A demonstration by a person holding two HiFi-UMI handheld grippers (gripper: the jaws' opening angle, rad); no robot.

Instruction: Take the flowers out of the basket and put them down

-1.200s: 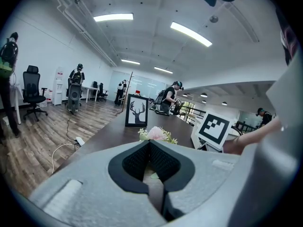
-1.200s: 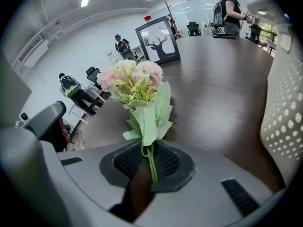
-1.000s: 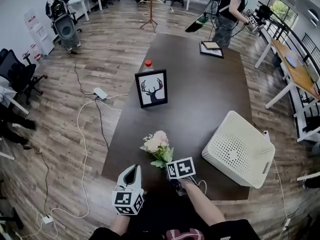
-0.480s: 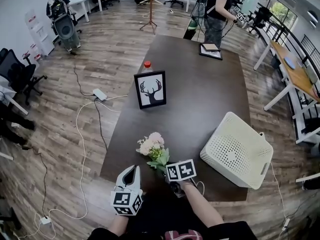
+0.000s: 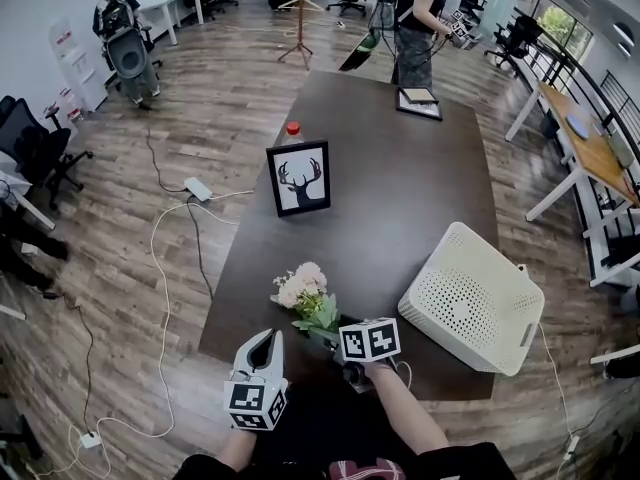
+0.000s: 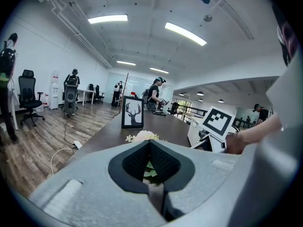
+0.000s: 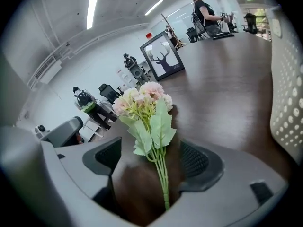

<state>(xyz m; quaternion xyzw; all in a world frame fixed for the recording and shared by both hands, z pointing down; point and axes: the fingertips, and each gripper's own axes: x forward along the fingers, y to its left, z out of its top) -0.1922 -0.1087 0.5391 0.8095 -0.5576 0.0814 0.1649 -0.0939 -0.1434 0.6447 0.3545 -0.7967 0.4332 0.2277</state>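
A small bunch of pale pink flowers (image 5: 303, 296) with green leaves lies on the dark table (image 5: 400, 198) near its front edge. My right gripper (image 5: 338, 336) is right behind the stems. In the right gripper view the flowers (image 7: 147, 108) lie between the jaws of the right gripper (image 7: 151, 160). Those jaws are opening, and the pads stand clear of the stems on both sides. The white perforated basket (image 5: 473, 298) sits to the right and shows as a white wall (image 7: 289, 89). My left gripper (image 5: 266, 340) hovers shut at the table's front edge, left of the flowers (image 6: 144, 137).
A framed deer picture (image 5: 300, 178) stands mid-table with a red-capped bottle (image 5: 295, 128) behind it. Another frame (image 5: 419, 101) lies at the far end, where a person (image 5: 415, 18) stands. Cables and office chairs are on the floor to the left.
The flowers have moved a little to the left and now lie on the table. The right gripper's marker cube has shifted slightly. The person at the far end has walked left.
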